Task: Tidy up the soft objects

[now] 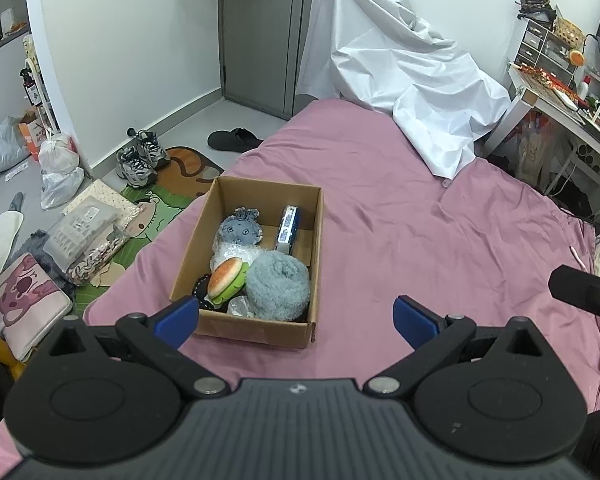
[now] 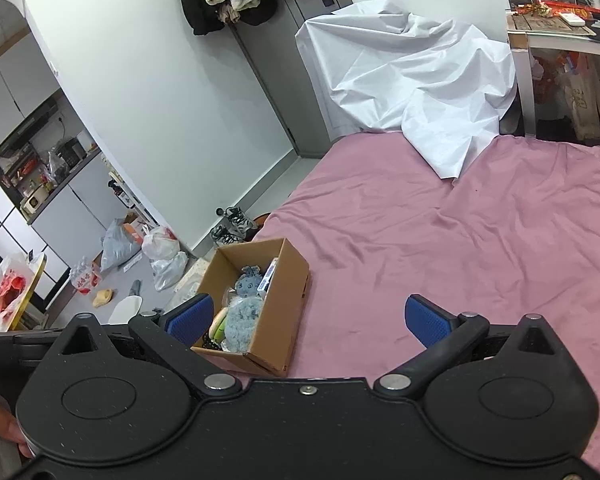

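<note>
An open cardboard box [image 1: 318, 240] [image 2: 278, 320] sits on the pink bed near its left edge. Inside lie a fluffy blue-grey roll [image 1: 278, 284] [image 2: 242, 320], a toy burger [image 1: 227, 278] [image 2: 220, 322], a grey plush doll [image 1: 239, 231] [image 2: 249, 283], a blue-and-white packet [image 1: 288, 228] [image 2: 269, 276] and a black item [image 1: 201, 287]. My left gripper [image 1: 296, 322] hovers open just before the box's near wall, nothing between its blue pads. My right gripper [image 2: 307, 320] is open too, above the bed with the box at its left finger. Part of the right gripper [image 1: 584, 292] shows in the left wrist view.
A crumpled white sheet [image 1: 400, 72] [image 2: 416, 92] covers the bed's far end. A cluttered desk [image 1: 568, 92] stands at the right. The floor at left holds sneakers [image 1: 142, 158], a black slipper [image 1: 234, 139], plastic bags [image 1: 60, 172], a cartoon mat [image 1: 156, 208] and a pink cushion [image 1: 28, 304].
</note>
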Demonstrator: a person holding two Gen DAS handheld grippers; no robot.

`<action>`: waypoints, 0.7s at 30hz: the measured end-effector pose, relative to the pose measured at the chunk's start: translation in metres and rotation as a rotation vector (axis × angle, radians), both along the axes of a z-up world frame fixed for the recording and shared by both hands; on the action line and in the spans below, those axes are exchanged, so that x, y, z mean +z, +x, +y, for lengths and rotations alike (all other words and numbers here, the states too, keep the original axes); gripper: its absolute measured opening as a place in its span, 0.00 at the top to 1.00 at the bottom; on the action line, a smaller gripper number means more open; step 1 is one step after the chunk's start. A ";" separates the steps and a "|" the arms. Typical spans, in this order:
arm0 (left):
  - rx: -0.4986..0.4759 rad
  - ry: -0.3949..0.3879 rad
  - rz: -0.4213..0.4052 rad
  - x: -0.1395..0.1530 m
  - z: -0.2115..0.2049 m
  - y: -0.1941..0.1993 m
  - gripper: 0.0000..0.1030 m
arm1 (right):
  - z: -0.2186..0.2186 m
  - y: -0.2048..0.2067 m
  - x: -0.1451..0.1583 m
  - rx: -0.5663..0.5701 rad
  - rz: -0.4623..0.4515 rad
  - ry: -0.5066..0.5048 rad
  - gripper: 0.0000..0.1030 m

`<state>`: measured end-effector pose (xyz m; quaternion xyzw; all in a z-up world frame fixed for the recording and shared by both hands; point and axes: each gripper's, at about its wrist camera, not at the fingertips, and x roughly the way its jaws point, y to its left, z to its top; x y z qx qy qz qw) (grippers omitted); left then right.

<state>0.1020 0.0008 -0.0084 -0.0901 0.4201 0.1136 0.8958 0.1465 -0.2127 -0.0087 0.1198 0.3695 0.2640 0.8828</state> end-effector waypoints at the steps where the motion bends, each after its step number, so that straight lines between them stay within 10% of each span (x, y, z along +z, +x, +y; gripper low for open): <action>1: 0.003 0.000 0.000 0.000 0.000 0.000 0.01 | 0.000 0.000 0.000 0.002 -0.001 -0.002 0.00; 21: 0.017 0.011 0.002 0.001 0.006 -0.007 0.01 | 0.012 -0.002 -0.002 0.049 0.007 -0.025 0.00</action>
